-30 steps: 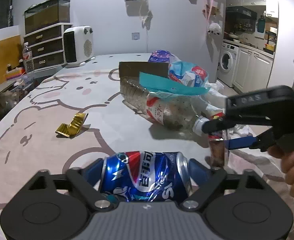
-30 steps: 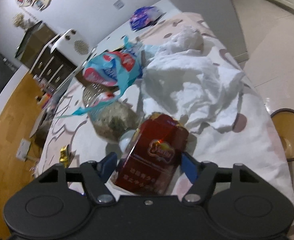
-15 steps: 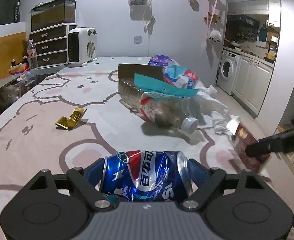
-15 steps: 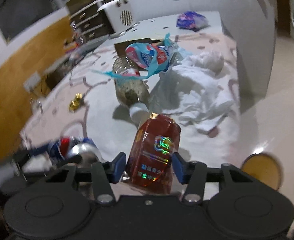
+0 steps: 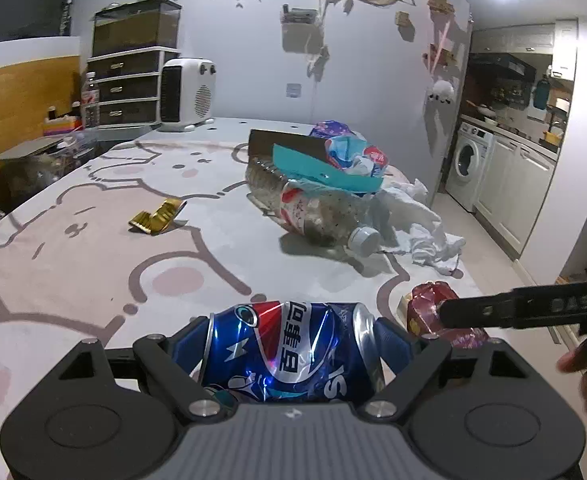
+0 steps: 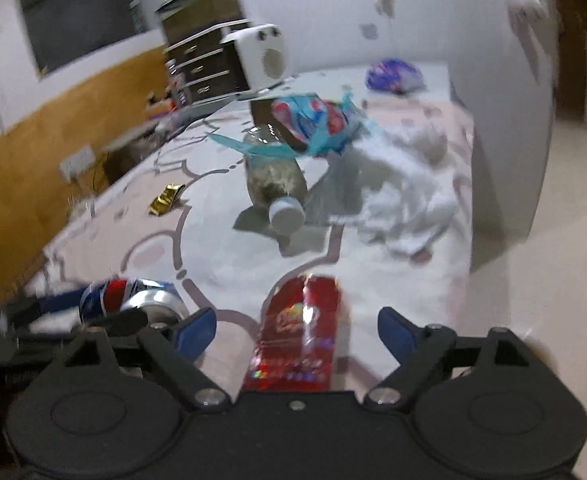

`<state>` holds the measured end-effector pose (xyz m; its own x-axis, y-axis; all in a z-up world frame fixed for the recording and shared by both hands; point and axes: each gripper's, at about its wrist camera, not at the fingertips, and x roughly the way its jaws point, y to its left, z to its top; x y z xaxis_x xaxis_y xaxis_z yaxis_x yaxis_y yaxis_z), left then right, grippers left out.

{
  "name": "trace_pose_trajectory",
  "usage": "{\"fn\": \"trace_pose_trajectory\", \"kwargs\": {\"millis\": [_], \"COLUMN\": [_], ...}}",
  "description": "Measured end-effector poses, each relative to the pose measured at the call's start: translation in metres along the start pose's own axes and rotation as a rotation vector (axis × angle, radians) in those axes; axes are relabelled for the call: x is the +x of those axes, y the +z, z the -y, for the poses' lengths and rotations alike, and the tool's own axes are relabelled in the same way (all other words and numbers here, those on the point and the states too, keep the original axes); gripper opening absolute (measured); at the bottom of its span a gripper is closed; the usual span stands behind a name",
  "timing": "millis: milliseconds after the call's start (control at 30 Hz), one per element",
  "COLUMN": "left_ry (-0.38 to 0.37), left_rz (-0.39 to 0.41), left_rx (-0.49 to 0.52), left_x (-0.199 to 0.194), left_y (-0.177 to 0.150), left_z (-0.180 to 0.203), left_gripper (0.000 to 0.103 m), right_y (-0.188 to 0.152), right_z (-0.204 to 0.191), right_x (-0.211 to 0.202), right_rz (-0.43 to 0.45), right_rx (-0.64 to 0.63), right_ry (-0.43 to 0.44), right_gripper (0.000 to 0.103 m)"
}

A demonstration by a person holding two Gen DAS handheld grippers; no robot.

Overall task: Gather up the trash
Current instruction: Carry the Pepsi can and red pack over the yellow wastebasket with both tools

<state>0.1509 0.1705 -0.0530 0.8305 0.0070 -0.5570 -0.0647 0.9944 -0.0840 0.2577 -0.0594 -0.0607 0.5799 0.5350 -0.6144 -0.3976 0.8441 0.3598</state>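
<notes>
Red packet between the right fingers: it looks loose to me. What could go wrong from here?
1. The right gripper is opening; its blue fingers stand clear of the red packet, so it may drop or slide off near the table edge.
2. The crushed cola can in the left gripper sits close beside the right one; the two could collide.
3. The capped plastic bottle lies on its side and might roll if bumped.
</notes>
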Motion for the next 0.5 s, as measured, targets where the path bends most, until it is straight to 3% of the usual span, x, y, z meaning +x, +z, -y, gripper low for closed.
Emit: {"fn": "trace_pose_trajectory", "kwargs": {"millis": [200, 333, 500], "left_ry": [0.038, 0.064, 0.086], "left_rz": [-0.002, 0.002, 0.010], "left_rx": [-0.041, -0.058, -0.092], "left_x": [-0.006, -0.010, -0.018], "left_y": [-0.005, -0.008, -0.012], "left_z": [0.001, 0.003, 0.005], "left_gripper": [0.087, 0.087, 0.087], "right_y": [-0.019, -0.029, -0.035], "right_z": [-0.013, -0.019, -0.016], "right_x": [0.014, 0.017, 0.001], "right_rz": [0.019, 0.021, 0.040], "right_rx": [-0.004, -0.060, -0.085], "right_ry": [-0.050, -0.112, -0.092], "right_gripper": [0.085, 0.057, 0.055]}}
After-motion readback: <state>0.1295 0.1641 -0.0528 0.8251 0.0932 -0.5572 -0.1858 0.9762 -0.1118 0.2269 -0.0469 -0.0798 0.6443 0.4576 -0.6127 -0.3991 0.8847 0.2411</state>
